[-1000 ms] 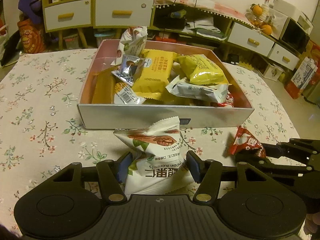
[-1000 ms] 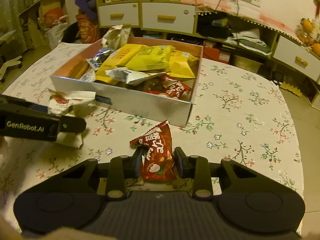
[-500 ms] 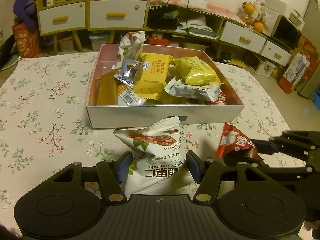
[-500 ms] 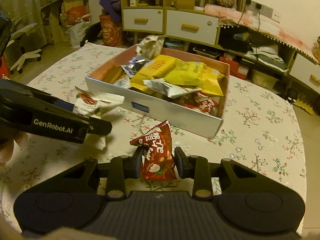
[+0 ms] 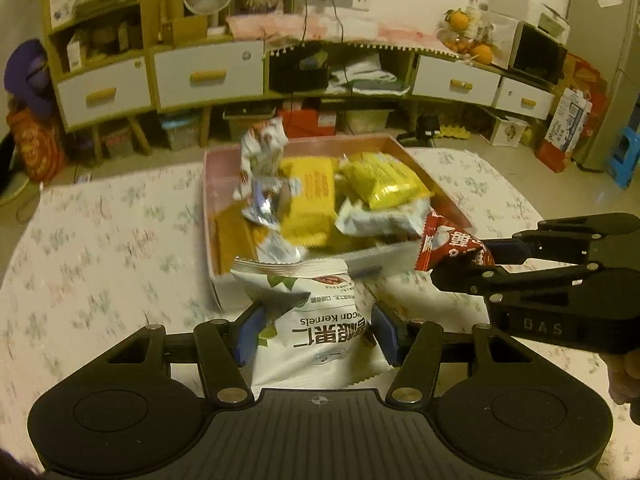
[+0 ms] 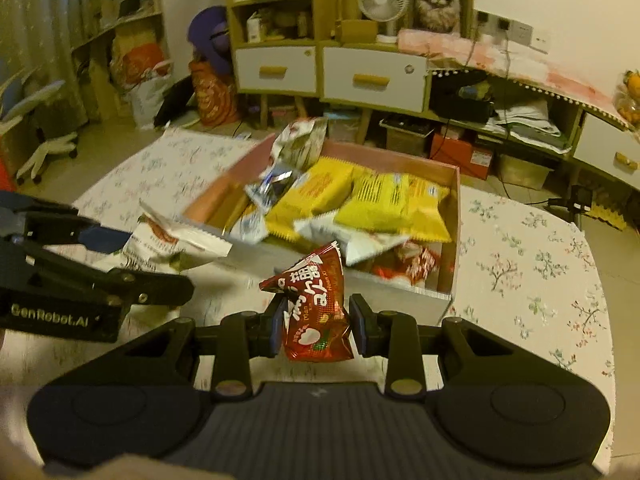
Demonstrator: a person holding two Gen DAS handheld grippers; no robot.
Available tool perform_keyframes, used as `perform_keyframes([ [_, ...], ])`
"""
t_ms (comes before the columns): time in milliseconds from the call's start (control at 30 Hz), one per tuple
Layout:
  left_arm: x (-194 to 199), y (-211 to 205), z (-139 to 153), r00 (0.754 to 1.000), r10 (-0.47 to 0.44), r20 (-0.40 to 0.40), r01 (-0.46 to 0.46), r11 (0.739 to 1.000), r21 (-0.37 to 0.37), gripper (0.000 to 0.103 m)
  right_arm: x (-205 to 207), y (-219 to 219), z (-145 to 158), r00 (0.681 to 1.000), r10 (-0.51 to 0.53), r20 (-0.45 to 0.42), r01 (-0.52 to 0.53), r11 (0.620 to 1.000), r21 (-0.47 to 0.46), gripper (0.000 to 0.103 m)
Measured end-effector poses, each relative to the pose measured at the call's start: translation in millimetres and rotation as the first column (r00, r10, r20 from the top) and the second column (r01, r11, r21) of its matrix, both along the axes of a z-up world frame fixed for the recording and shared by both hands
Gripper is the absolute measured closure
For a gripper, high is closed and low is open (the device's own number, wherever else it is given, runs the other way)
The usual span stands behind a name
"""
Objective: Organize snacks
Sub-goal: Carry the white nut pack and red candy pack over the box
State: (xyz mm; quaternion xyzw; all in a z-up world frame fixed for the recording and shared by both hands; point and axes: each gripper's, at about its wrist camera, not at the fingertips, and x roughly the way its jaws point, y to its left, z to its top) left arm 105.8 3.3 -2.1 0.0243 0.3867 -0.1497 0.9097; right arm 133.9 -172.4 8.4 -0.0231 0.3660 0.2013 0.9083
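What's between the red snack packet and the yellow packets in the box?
In the right wrist view, the box's near wall, then a white packet, lie between the red packet and the yellow packets.

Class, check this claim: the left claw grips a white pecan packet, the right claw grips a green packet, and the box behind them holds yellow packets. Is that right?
Not quite. The right claw grips a red packet, not a green one, as the right wrist view shows. The left claw does grip the white pecan packet, and the box does hold yellow packets.

One box [image 5: 384, 258], two yellow packets [image 5: 382, 182], one white pecan packet [image 5: 316, 320], one red packet [image 5: 452, 246]
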Motion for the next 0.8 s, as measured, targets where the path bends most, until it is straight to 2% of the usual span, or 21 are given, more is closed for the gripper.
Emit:
perform_keyframes([
  [233, 37, 8, 8, 0.999, 0.014, 0.045, -0.012, 0.999, -0.032, 0.047, 27, 17, -1, 1.000, -0.009, 0.016, 0.009, 1.000, 0.018, 0.072],
  [467, 75, 11, 3, 0.998, 0.058, 0.039, -0.055, 0.997, -0.061, 0.047, 42, 24, -4, 1.000, -0.004, 0.019, 0.004, 1.000, 0.010, 0.072],
  [700, 92, 15, -6, 0.996, 0.078, 0.033, -0.076, 0.995, -0.068, 0.047, 50, 29, -7, 1.000, 0.000, 0.020, 0.000, 1.000, -0.002, 0.070],
  [800, 97, 17, -10, 0.996, 0.081, 0.026, -0.079, 0.994, -0.080, 0.047, 52, 31, -8, 1.000, -0.002, 0.015, 0.002, 1.000, 0.000, 0.066],
])
